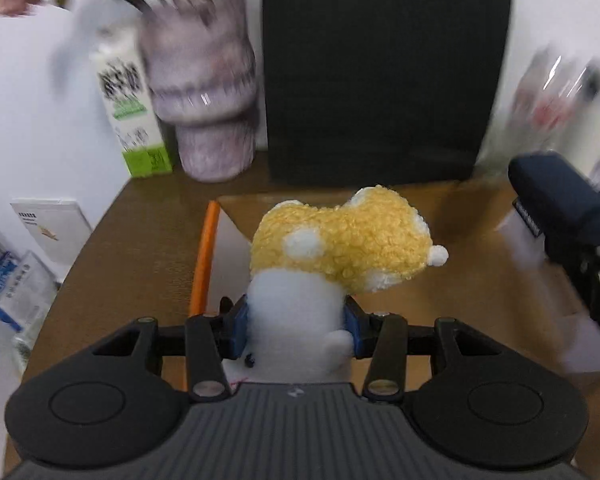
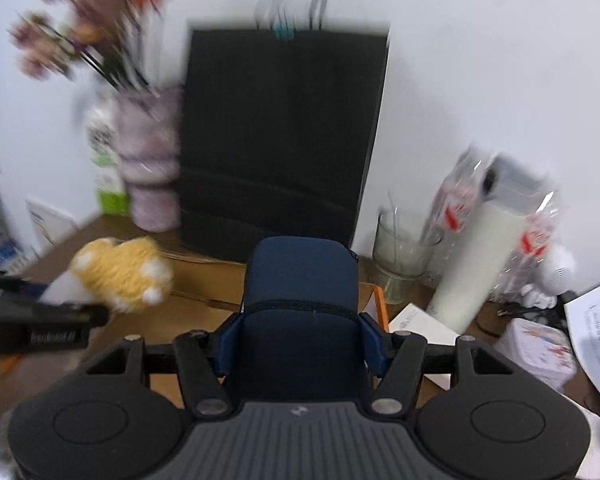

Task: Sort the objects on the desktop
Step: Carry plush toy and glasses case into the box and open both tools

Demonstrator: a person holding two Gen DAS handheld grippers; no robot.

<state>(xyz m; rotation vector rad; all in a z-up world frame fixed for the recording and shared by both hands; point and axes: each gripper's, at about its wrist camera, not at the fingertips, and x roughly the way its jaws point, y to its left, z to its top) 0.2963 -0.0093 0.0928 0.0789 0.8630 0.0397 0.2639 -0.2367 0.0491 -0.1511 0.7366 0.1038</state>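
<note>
My left gripper [image 1: 296,326] is shut on the white stem of a plush mushroom toy [image 1: 340,244] with a yellow, white-spotted cap, held above an open cardboard box [image 1: 452,276] with an orange edge. The toy also shows at the left of the right wrist view [image 2: 120,272]. My right gripper [image 2: 300,338] is shut on a dark navy zippered case [image 2: 300,280], held above the box's right part. The case and right gripper show at the right of the left wrist view [image 1: 556,204].
A black paper bag [image 2: 280,140] stands at the back against the wall. Left of it are a mauve vase with flowers [image 1: 204,92] and a green-white carton [image 1: 134,120]. Right are a glass cup [image 2: 400,256], a white wrapped cylinder [image 2: 484,248], papers and a tin [image 2: 536,348].
</note>
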